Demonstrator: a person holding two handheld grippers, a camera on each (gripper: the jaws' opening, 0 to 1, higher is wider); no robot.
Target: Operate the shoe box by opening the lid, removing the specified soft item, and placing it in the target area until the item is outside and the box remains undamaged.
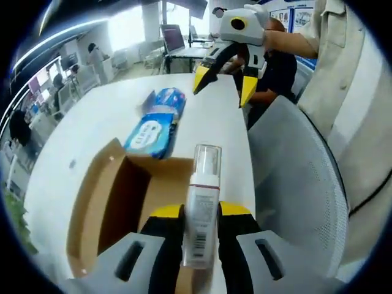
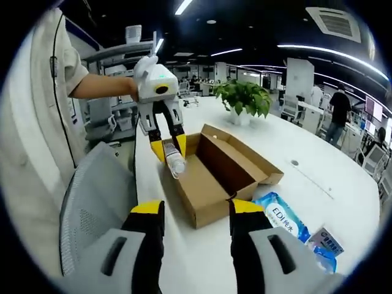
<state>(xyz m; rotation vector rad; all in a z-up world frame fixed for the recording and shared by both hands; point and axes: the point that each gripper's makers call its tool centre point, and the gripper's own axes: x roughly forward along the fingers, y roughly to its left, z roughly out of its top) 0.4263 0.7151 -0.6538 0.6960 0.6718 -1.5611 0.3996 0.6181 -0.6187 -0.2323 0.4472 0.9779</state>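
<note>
Left tool [image 1: 201, 214] pinching pump bottle [image 1: 202, 214] at its body; bottle upright, long axis toward 12 o'clock, cap up, held over open shoe box [image 1: 110, 202], box at 9 o'clock of tool.
Right tool [image 2: 197, 211] spread, holding nothing, box edge just beyond at 12.
Wipes packs [image 1: 156, 122] on table [image 1: 92, 116], past box at 11 — likely soft item, nearer right tool in right gripper view.

The brown cardboard box [image 2: 223, 174] lies open on the white table, lid flapped back. A clear-capped white bottle [image 1: 202, 205] is held upright over it. Blue wipes packs [image 1: 156, 125] lie just beside the box.
</note>
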